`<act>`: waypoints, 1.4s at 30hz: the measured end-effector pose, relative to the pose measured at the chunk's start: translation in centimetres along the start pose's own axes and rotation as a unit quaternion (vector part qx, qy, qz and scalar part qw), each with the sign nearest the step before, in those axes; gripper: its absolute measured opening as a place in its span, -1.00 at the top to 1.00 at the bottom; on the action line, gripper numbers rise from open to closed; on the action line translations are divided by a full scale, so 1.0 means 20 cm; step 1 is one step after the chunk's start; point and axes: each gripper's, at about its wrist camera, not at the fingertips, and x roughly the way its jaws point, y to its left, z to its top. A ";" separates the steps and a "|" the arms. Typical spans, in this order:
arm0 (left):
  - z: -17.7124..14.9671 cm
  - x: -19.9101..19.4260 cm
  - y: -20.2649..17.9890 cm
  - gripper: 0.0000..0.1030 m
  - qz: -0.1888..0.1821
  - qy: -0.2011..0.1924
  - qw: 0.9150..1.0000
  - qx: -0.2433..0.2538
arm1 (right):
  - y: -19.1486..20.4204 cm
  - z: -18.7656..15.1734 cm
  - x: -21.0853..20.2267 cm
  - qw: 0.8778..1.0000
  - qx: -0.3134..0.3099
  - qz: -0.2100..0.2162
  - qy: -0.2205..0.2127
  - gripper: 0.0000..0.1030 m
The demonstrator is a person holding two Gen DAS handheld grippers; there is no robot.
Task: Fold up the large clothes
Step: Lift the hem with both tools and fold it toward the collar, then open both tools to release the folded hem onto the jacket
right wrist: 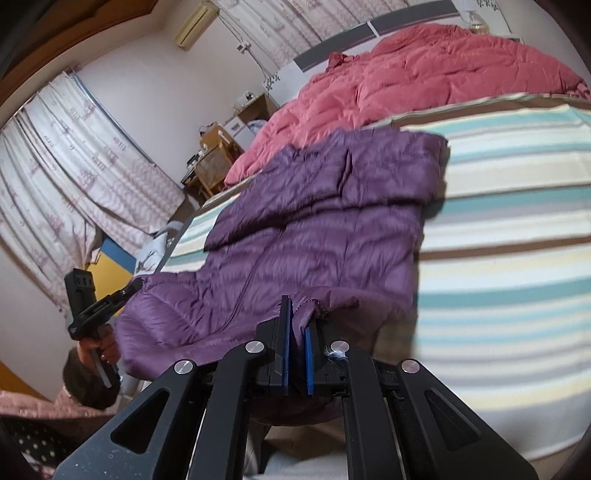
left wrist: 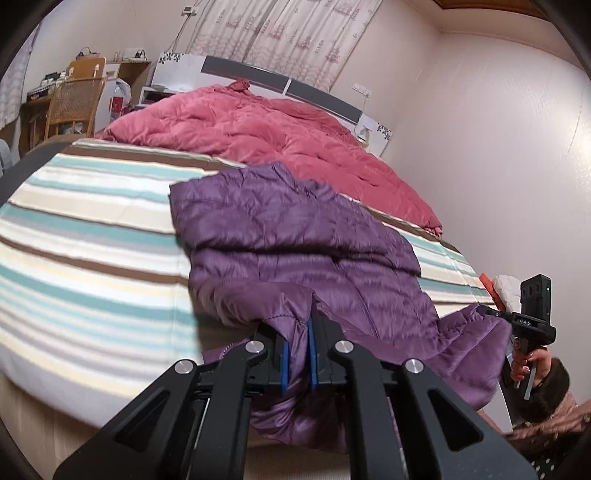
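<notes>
1. Two grippers grasp one purple jacket (left wrist: 295, 236) at its near hem, by the foot of a bed; the left gripper (left wrist: 298, 350) has its blue pads pinched onto a fold of the hem; the right gripper (right wrist: 297, 350) pinches another bunch of the same hem, its pads close together with cloth between them.
2. Most of the jacket lies spread on a striped blanket (left wrist: 85, 236), its far end reaching toward a pink quilt (left wrist: 258, 129); the near edge is raised off the bed and droops over the side.
3. Bands of teal, cream, grey and brown run across the blanket, which looks flat and smooth; the quilt is heaped and rumpled against a white and grey headboard (left wrist: 229, 72).
4. Pale walls close the room; patterned curtains (left wrist: 280, 33) hang behind the headboard; a wicker-backed chair (left wrist: 74, 107) and a cluttered wooden desk (left wrist: 33, 110) stand at the bed's far corner; an air conditioner (right wrist: 194, 26) sits high on the wall.
5. Shiny, thin and puffy, the jacket is quilted in narrow rows; it creases sharply where the pads bite.
6. From the left camera, the right gripper's black handle shows at the jacket's corner, gripped by a hand (left wrist: 528, 365); a dark cuff covers the wrist.
</notes>
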 end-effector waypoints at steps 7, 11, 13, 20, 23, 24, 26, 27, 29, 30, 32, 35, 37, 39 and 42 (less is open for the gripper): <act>0.24 0.14 0.03 0.86 0.017 -0.017 1.000 -0.010 | -0.06 0.22 0.05 0.999 0.023 0.001 -0.030 0.87; 0.35 0.24 0.06 0.86 0.020 -0.017 0.999 -0.019 | -0.10 0.35 0.11 0.999 0.039 -0.002 -0.038 0.87; 0.40 0.30 0.07 0.86 0.024 -0.016 0.999 -0.021 | -0.11 0.42 0.15 0.998 0.047 -0.006 -0.039 0.87; 0.56 0.50 0.16 0.86 0.046 -0.009 0.998 -0.047 | -0.21 0.64 0.28 0.996 0.074 -0.026 -0.040 0.87; 0.61 0.60 0.22 0.86 0.050 -0.005 0.996 -0.072 | -0.29 0.74 0.36 0.994 0.098 -0.033 -0.039 0.87; 0.63 0.62 0.23 0.86 0.051 -0.003 0.996 -0.076 | -0.30 0.76 0.38 0.994 0.102 -0.034 -0.038 0.87; 0.66 0.70 0.25 0.86 0.060 0.004 0.995 -0.079 | -0.33 0.82 0.44 0.993 0.104 -0.043 -0.034 0.87; 0.68 0.73 0.26 0.86 0.064 0.006 0.995 -0.079 | -0.33 0.83 0.47 0.993 0.105 -0.046 -0.032 0.87; 0.72 0.82 0.27 0.86 0.076 0.018 0.994 -0.080 | -0.36 0.87 0.52 0.992 0.106 -0.056 -0.030 0.87; 0.73 0.86 0.28 0.86 0.081 0.023 0.993 -0.081 | -0.38 0.90 0.55 0.992 0.108 -0.062 -0.028 0.87; 0.76 0.93 0.30 0.86 0.088 0.034 0.992 -0.083 | -0.42 0.94 0.61 0.990 0.116 -0.070 -0.025 0.87; 0.78 1.03 0.32 0.86 0.098 0.047 0.991 -0.078 | -0.47 0.95 0.68 0.989 0.124 -0.080 -0.018 0.87; 0.79 1.08 0.33 0.86 0.105 0.053 0.990 -0.072 | -0.51 0.96 0.73 0.988 0.131 -0.086 -0.012 0.87; 0.79 1.14 0.34 0.85 0.109 0.061 0.990 -0.070 | -0.54 0.96 0.77 0.986 0.140 -0.087 -0.010 0.87; 0.79 1.21 0.38 0.81 0.113 0.067 0.988 -0.080 | -0.59 0.97 0.84 0.985 0.149 -0.091 -0.006 0.87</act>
